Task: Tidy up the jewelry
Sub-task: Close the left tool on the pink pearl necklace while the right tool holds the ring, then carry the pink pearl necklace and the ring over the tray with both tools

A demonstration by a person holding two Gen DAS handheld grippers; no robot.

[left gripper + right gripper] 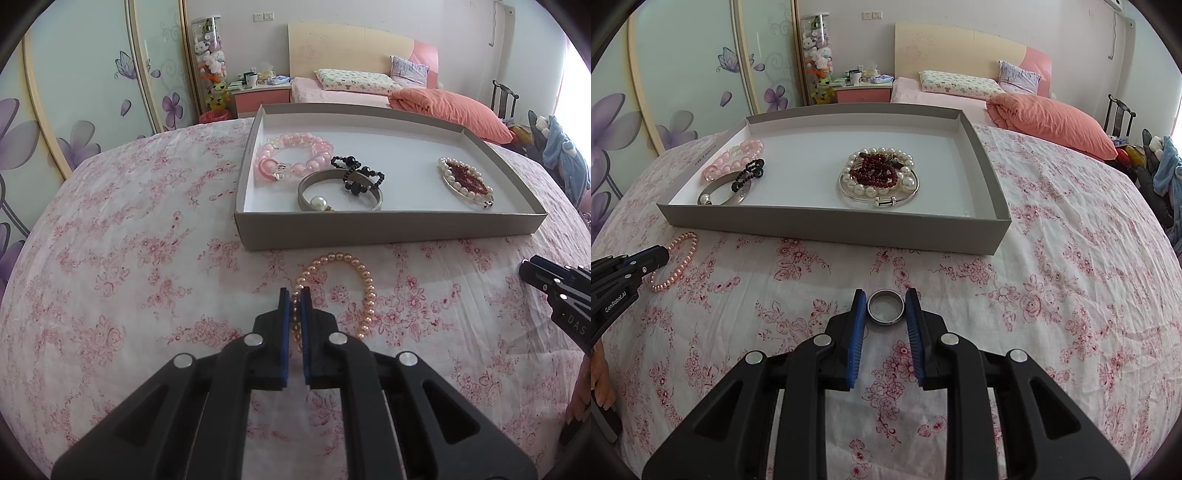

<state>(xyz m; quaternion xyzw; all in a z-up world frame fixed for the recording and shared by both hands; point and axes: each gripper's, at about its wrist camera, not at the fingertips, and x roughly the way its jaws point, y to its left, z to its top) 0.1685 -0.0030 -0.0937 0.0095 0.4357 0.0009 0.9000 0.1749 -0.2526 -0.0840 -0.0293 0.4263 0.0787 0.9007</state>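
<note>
A grey cardboard tray [388, 225] [831, 225] lies on the floral cloth. It holds a pink bead bracelet [295, 155], a silver bangle [340, 192], a black bead piece [354, 177] and a pearl and red bead pile [465, 181] [879, 173]. My left gripper [295, 295] is shut on a peach pearl bracelet [365, 291] [679, 262] that lies on the cloth in front of the tray. My right gripper [886, 299] has its blue pads against both sides of a silver ring [886, 306] on the cloth.
The cloth-covered surface [129, 258] stretches to the left and right of the tray. A bed [351, 88] with an orange quilt, a nightstand [258, 96] and a wardrobe with flower doors [74, 92] stand behind.
</note>
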